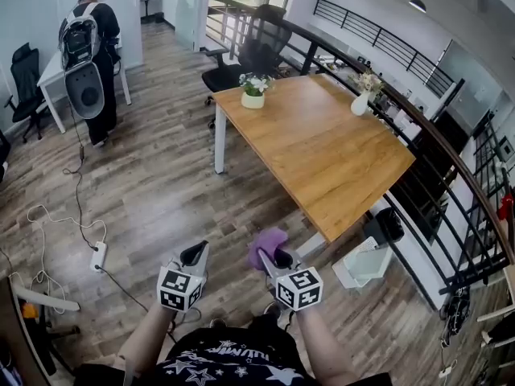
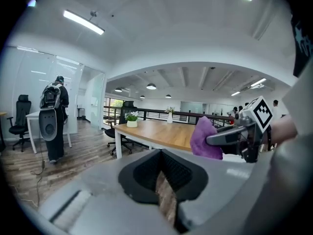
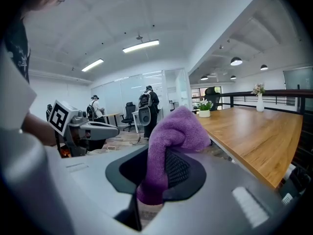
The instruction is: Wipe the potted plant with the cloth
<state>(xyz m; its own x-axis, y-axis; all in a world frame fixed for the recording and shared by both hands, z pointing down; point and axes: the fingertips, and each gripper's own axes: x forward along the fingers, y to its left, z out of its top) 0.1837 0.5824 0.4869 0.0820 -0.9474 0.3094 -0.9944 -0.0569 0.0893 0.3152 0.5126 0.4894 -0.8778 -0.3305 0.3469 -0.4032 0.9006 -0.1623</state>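
Note:
A small potted plant point(image 1: 253, 90) with white flowers in a cream pot stands at the far left corner of the wooden table point(image 1: 322, 151); it also shows far off in the left gripper view point(image 2: 131, 120) and the right gripper view point(image 3: 205, 109). My right gripper point(image 1: 273, 256) is shut on a purple cloth point(image 1: 266, 244), which bulges up between its jaws point(image 3: 168, 155). My left gripper point(image 1: 194, 253) is shut with nothing in it. Both are held low in front of me, well short of the table. The cloth point(image 2: 205, 139) sits at the right of the left gripper view.
A white vase point(image 1: 360, 103) with flowers stands at the table's far right edge. A black office chair point(image 1: 245, 55) sits behind the table. A person with a backpack point(image 1: 87, 47) stands at a white desk far left. Cables and a power strip point(image 1: 98, 256) lie on the floor. A railing point(image 1: 451, 183) runs along the right.

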